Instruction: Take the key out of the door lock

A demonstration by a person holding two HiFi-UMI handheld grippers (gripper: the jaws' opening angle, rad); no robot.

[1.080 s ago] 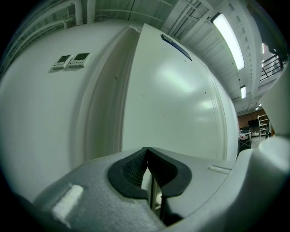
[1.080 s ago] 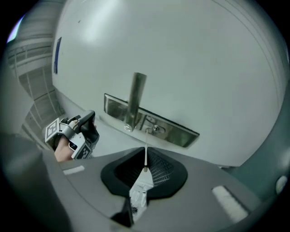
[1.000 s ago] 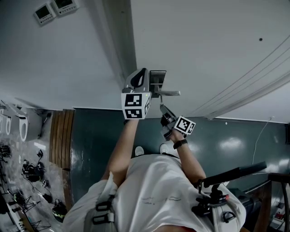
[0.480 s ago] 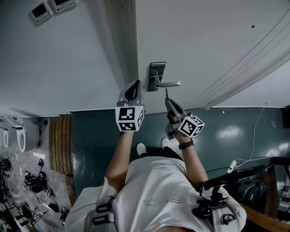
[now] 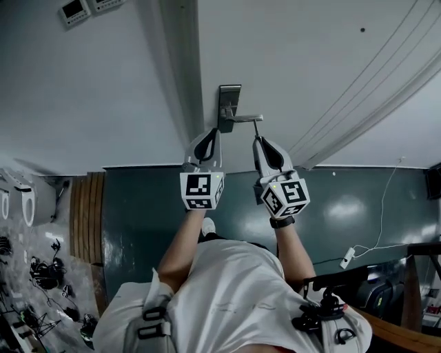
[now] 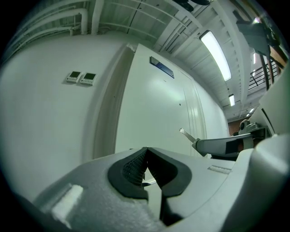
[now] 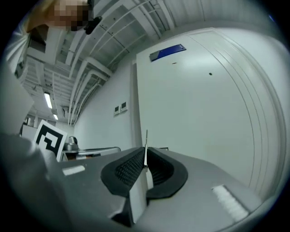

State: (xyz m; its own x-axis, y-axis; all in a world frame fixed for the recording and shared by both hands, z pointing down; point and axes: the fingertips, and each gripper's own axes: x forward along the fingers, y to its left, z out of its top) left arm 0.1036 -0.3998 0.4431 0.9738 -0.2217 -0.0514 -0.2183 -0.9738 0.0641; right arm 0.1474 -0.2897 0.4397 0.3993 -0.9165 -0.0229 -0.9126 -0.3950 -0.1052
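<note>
- Head view: two wall panels sit far left on the grey wall, well apart from the door.
- Door frame runs between that wall and the white door.
- Left gripper points at the door, just left of the lock plate and nearer than it, not touching it. Its marker cube faces the camera.
- Left gripper view: the pads are pressed together at the tips, with nothing pinched between them.
- Lock plate is on the door's left edge, beside the frame. Its lever handle sticks out to the right.
- Key is a thin blade, out of the lock and held in the right gripper.
- The key tip is near the end of the lever. The left gripper view shows the tip free in the air in front of the door.
- Right gripper view: the pads are clamped on the key, seen edge-on, and the blade pokes out past the fingertips.
- The right gripper is just right of the left one, side by side and apart.
- Blue sign sits high on the door, far off.
- Near: white shirt, with dark green floor beyond it.
</note>
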